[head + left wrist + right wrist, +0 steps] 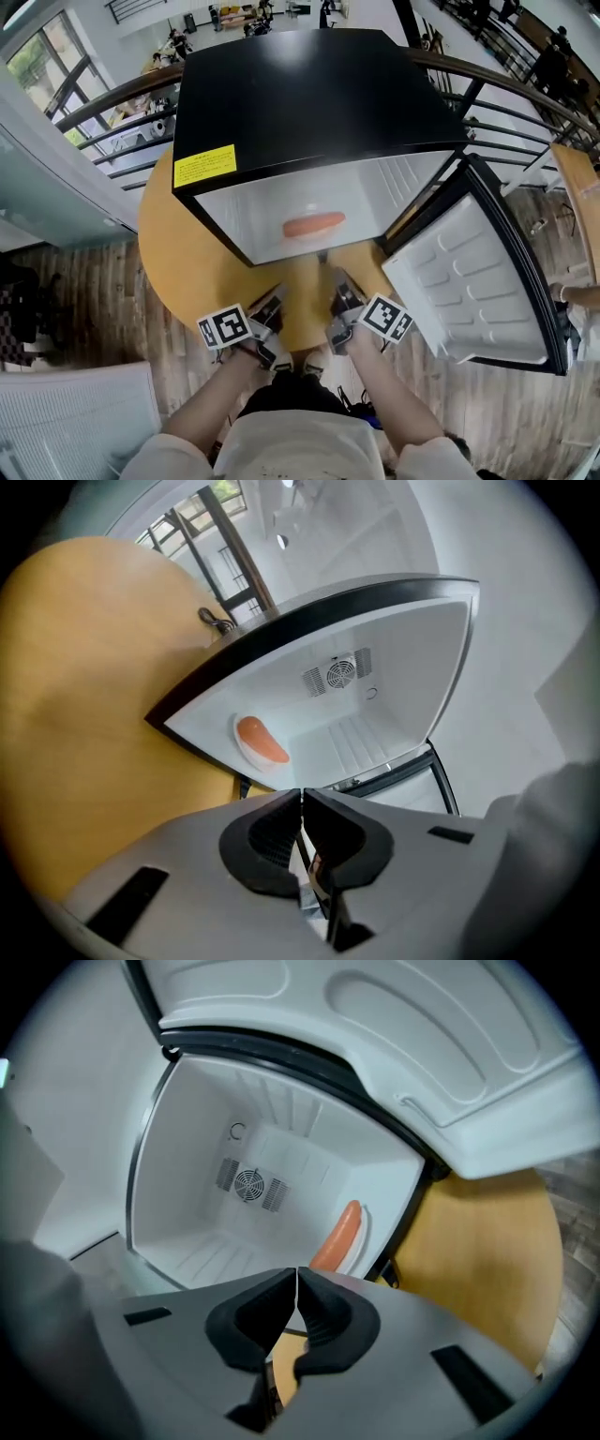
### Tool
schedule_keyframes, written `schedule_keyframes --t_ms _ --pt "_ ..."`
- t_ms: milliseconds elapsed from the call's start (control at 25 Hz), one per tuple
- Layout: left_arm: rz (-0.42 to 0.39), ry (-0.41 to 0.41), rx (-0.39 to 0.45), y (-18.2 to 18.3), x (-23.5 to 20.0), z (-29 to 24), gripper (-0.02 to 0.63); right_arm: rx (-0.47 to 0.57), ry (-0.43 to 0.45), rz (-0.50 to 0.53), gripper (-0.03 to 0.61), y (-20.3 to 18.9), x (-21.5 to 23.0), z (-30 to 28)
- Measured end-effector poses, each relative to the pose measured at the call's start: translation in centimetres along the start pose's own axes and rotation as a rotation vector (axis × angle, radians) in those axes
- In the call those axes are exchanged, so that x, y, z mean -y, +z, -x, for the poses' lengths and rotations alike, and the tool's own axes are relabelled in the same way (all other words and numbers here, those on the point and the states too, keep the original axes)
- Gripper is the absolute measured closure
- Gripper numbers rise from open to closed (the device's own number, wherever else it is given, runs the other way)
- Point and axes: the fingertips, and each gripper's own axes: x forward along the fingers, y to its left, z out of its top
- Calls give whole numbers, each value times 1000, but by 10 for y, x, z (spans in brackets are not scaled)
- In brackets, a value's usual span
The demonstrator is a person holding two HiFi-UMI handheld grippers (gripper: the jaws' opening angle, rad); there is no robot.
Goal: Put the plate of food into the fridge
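A black mini fridge [309, 103] stands on the round yellow table [187, 253] with its door [478, 281] swung wide to the right. Inside on the white floor lies a white plate [246, 754] carrying an orange sausage-like piece of food [314, 225], also seen as food [262, 741] and food [339, 1237]. My left gripper [278, 292] and right gripper [336, 281] sit side by side over the table's near edge, in front of the fridge opening and apart from the plate. Both are shut with nothing between their jaws, as left gripper [302, 794] and right gripper [297, 1274] show.
The open door's white inner shelves [469, 291] jut out at the right beside my right gripper. A curved railing [112, 103] runs behind the table. A white panel [75, 412] lies on the wooden floor at the lower left.
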Motion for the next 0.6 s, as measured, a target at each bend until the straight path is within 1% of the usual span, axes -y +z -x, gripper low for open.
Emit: schedule_keyframes --t_ms 120,240,400,520,600 --pt "-107 -2 -25 -3 20 21 589 -50 27 50 552 -11 -23 13" --pt "-246 47 -45 -7 33 40 591 -109 30 121 552 -25 -41 29" --pt "-416 114 -75 -19 48 60 591 -177 38 269 552 -48 -65 49" --pt "-534 170 -81 -28 56 74 591 -217 39 410 552 -67 -79 63" --pt "-609 209 -85 -35 60 81 591 -222 29 509 552 -75 -87 71"
